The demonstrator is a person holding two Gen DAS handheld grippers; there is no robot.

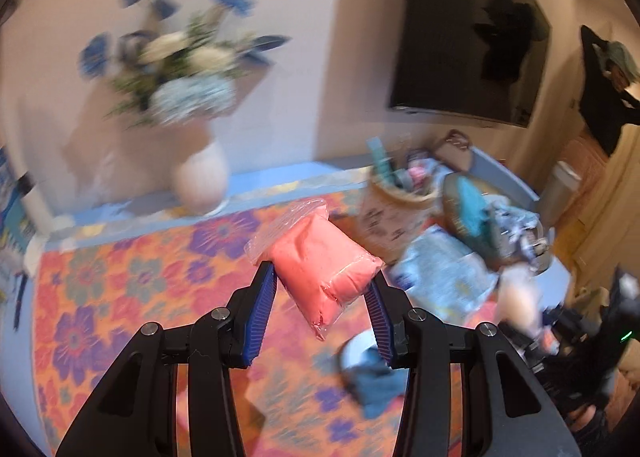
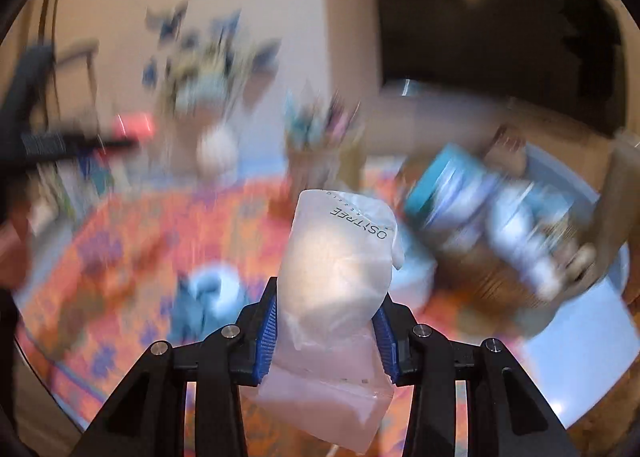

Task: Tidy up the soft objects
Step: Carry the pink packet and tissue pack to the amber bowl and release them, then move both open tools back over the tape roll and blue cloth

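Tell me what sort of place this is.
Most likely a home living room: a wall-mounted TV, a white vase of blue and white flowers, and a table under a floral cloth cluttered with a woven basket of household odds and ends.

Round blue table [image 1: 558, 277], floral orange mat [image 1: 132, 289], white vase [image 1: 200, 181], woven basket [image 1: 390, 217], blue cloth [image 1: 376, 385]

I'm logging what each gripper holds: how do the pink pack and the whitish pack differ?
Colour: the pink pack is saturated coral; the whitish pack is pale and translucent.
Markings: the whitish pack bears printed lettering; the pink pack shows none.
Pose: the pink pack lies slanted across the left gripper; the whitish pack stands upright in the right gripper.
Both are soft and plastic-wrapped.
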